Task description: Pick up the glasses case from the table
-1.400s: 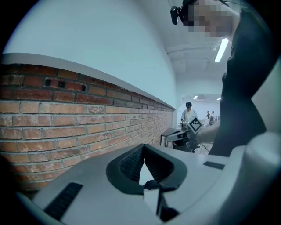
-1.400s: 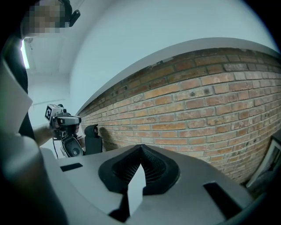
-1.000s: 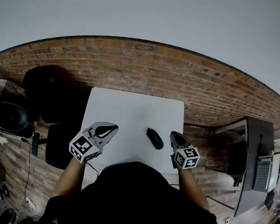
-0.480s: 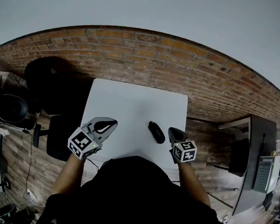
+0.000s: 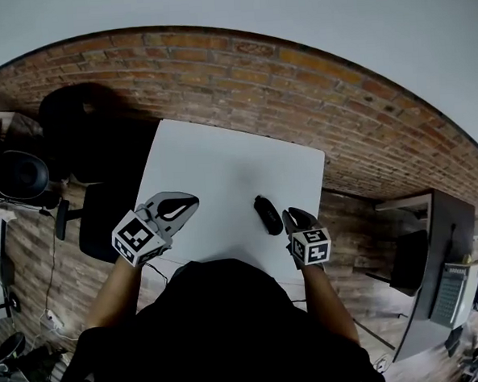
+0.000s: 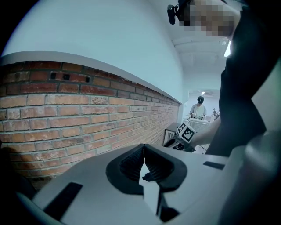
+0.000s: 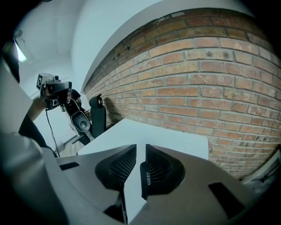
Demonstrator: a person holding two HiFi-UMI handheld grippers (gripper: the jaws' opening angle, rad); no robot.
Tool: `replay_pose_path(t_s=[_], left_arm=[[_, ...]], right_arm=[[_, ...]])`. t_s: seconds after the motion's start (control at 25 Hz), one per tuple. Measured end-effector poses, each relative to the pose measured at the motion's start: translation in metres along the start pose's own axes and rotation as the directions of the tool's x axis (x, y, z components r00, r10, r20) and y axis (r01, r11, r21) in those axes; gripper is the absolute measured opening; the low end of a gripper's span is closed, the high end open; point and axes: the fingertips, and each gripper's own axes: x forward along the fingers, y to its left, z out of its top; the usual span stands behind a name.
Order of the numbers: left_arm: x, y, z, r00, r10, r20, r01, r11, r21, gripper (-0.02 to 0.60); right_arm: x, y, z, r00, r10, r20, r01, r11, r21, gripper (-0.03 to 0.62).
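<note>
Trouble brewing in the head view: glasses case (image 5: 266, 215) lies on the table (image 5: 221, 163) just beside the right gripper (image 5: 293, 217). Left gripper view: left gripper (image 6: 143, 149) is closed, empty. Right gripper view: jaws barely apart and opening with the case off to the gap's right, so they might shove it.

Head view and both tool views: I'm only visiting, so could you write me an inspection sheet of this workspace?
Surface: white table, only the case on it.
Job's things: dark glasses case, lying towards the table's right side, not lifted.
Clutter: nothing seen.
Tools: left tool shut and empty, over the table's left edge; right tool just right of the case, jaws opening with a narrow gap, not gripping it.
Cables: thin cable left of the table.
Surroundings: brick wall, black chair.
</note>
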Motion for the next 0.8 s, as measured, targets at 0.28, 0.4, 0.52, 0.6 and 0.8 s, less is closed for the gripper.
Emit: replay_pose_path(t_s=[0.28,0.4,0.52,0.6,0.8], left_arm=[[0.006,0.002,-0.007,1.000,-0.009,-0.012,0.009,1.000,-0.018,0.012],[0.007,0.005,-0.010,1.000,-0.009,-0.018,0.009,1.000,-0.023,0.012],[0.007,0.008,-0.012,1.000,-0.006,-0.023,0.005,1.000,-0.030,0.012],[0.007,0.010,-0.015,1.000,-0.001,-0.025,0.000,0.999,-0.039,0.012],[0.007,0.013,-0.018,0.999,0.008,-0.031,-0.010,0.999,-0.052,0.012]], right_arm=[[0.017,-0.001,-0.023,0.997,0.007,-0.082,-0.010,1.000,-0.027,0.123],[0.025,-0.004,-0.035,0.993,0.012,-0.115,-0.014,1.000,-0.016,0.147],[0.033,-0.006,-0.049,0.987,0.016,-0.160,-0.019,1.000,-0.019,0.166],[0.038,-0.007,-0.061,0.980,0.020,-0.196,-0.026,0.999,-0.030,0.187],[0.051,-0.010,-0.082,0.965,0.025,-0.261,-0.039,0.998,-0.045,0.230]])
